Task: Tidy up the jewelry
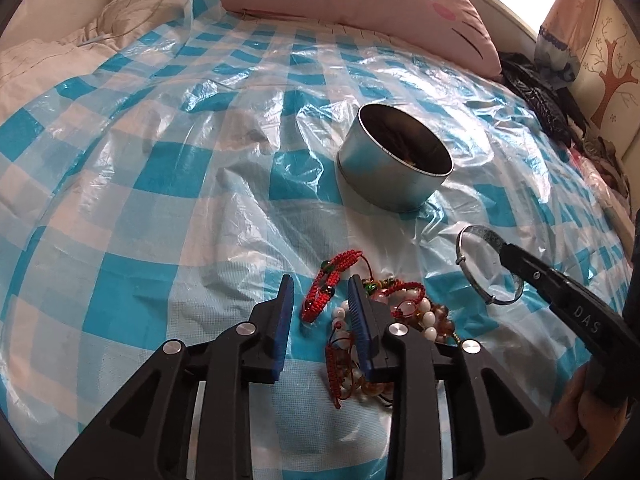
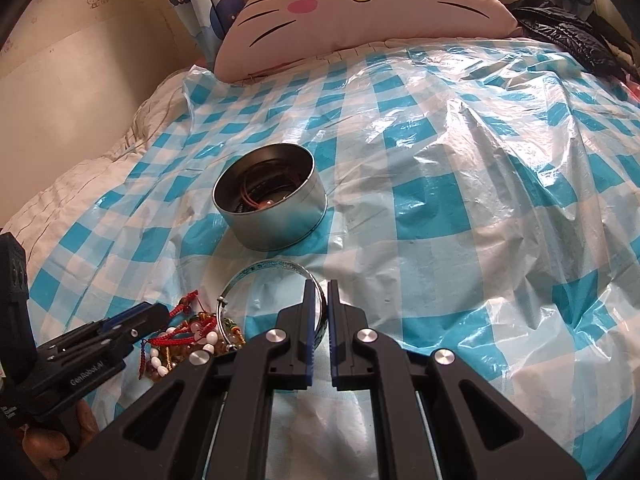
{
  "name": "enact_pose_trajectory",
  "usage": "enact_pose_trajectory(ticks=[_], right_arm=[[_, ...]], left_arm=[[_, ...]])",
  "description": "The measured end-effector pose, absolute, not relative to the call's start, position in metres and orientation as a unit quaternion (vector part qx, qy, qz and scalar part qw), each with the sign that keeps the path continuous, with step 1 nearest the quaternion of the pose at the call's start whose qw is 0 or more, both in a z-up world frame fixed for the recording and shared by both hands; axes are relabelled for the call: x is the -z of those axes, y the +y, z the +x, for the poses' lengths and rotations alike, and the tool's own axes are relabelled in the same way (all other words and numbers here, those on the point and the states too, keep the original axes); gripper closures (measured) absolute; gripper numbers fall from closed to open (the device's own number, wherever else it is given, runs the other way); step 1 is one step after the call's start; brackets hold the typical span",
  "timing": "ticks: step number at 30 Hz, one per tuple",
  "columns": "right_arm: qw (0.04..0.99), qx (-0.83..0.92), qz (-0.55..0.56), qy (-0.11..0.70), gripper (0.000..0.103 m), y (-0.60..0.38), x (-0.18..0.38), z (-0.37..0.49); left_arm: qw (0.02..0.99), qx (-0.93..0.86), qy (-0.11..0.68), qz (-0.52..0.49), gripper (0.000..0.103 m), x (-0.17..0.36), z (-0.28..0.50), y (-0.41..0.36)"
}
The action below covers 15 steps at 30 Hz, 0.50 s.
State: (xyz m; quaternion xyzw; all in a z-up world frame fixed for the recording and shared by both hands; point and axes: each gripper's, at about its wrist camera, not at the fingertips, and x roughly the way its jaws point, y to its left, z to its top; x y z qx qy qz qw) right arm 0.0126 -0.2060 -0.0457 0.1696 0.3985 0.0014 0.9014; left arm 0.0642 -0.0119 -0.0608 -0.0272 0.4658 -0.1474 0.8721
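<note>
Right gripper (image 2: 320, 308) is clamped on the rim of a thin silver bangle (image 2: 256, 276), fingers nearly together with only the band between them; the bangle hangs off the tips just short of the round metal tin (image 2: 276, 216), above the checked plastic sheet (image 2: 460, 208). Left gripper (image 1: 320, 300) has its jaws apart and holds nothing, tips down over the jewelry pile: a red braided cord bracelet (image 1: 324, 288) lies between the fingers, and bead bracelets (image 1: 416, 312) with white and amber beads sit right of the right finger, partly under it. Risks, as I read it: the grip on the bangle is an edge pinch on a slick thin band, so it may pivot or slip out on the way to the tin; if it catches the tin wall it could tip or shove the tin, since that sits on loose crinkled plastic over soft bedding. The cords in the pile look tangled, so a left grab may drag several pieces at once. Tin is open, no lid in view, and already holds some items: reddish cord loops and dark pieces, details too dim to name. Cat-face pillow (image 2: 360, 4) sits well behind.
</note>
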Motion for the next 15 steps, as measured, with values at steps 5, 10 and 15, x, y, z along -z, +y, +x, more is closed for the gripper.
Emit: enact_pose_trajectory(ticks=[5,10,15], right_arm=[[0.900,-0.004,0.174,0.399,0.096,-0.206,0.047,0.014],[0.901,-0.006,0.179,0.395,0.096,-0.208,0.045,0.013],[0.903,-0.008,0.183,0.388,0.096,-0.209,0.043,0.012]], left_arm=[[0.870,0.153,0.467,-0.034,0.096,0.062,0.063,-0.010],[0.887,0.167,0.423,-0.079,0.096,0.045,0.055,0.007],[0.893,0.183,0.393,-0.116,0.096,0.032,0.051,0.018]])
